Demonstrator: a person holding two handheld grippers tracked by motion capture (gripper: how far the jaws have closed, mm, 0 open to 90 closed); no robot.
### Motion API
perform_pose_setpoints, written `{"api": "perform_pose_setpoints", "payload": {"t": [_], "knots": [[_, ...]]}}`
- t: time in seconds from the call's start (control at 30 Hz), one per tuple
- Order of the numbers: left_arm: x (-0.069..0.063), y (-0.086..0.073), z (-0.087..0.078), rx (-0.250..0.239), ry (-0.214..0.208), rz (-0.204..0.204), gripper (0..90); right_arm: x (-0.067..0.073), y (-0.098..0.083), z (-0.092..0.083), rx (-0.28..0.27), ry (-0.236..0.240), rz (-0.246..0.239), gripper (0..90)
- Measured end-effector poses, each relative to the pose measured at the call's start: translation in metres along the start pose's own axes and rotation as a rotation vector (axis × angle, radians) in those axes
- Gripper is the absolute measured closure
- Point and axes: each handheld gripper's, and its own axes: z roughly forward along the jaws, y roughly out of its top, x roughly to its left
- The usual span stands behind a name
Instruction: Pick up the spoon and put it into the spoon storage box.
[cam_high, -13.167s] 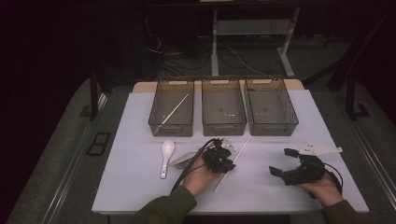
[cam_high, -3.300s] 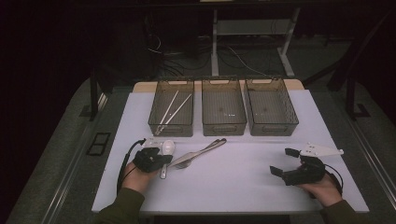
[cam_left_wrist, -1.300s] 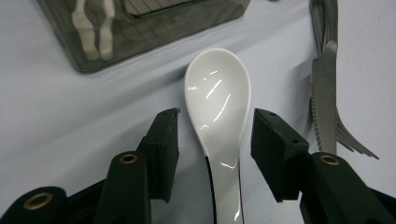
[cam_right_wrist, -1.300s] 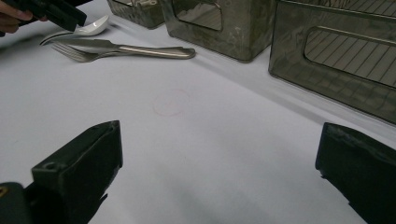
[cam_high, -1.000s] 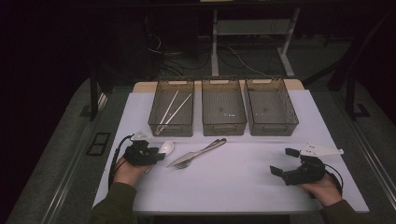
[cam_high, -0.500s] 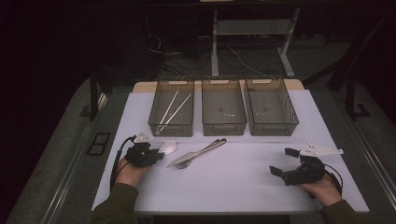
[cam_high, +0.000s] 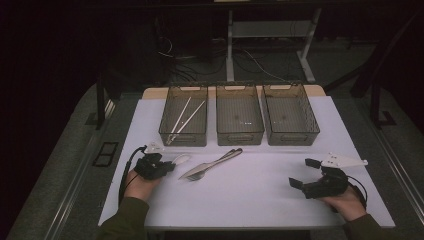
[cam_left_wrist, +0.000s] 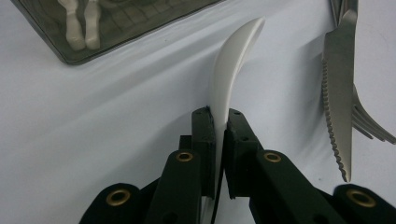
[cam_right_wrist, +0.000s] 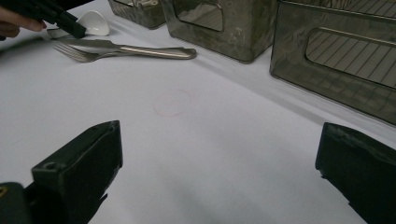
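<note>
We see a white table (cam_high: 260, 200) that carries three dark, see-through bins in a row along its far side. The left bin (cam_high: 184, 137) holds two pale chopsticks (cam_high: 184, 115) that lie slanted inside it, while the middle bin (cam_high: 239, 135) and the right bin (cam_high: 291, 135) stand beside it, close to each other. On the right side of the table, well apart from everything else, a hand holds the right gripper (cam_high: 305, 173); its jaws stand wide apart with nothing between them, and in the right gripper view we look between them at bare table. Near the middle of the table, just in front of the bins, a steel knife (cam_high: 200, 169) with a toothed edge lies together with a steel fork (cam_high: 220, 161), the two touching and partly one over the other. On the left side, a hand holds the left gripper (cam_high: 170, 167), and its jaws have just been closing; they now press narrowly on the handle of a white ceramic spoon (cam_left_wrist: 231, 74). The spoon lies on the table just in front of the left bin, near the knife, with its bowl pointing away from the gripper.
</note>
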Motion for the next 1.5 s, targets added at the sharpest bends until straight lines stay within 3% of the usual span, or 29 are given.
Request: {"api": "perform_pose_setpoints", "payload": {"t": [0.3,0.57,1.0,1.5], "knots": [[0.001,0.000,-0.003,-0.014,-0.014,-0.007,83.1,0.000,0.000,0.000,-0.001,0.002,0.000,0.5],[-0.001,0.004,-0.012,-0.049,-0.023,0.013,83.1,0.001,0.000,0.000,-0.004,0.007,-0.002,0.5],[-0.009,0.022,-0.022,-0.088,-0.048,0.071,83.1,0.001,0.000,0.001,0.000,0.010,-0.011,0.5],[-0.023,0.047,-0.027,-0.160,-0.111,0.091,83.0,0.002,0.000,0.001,-0.001,0.011,-0.012,0.5]]}}
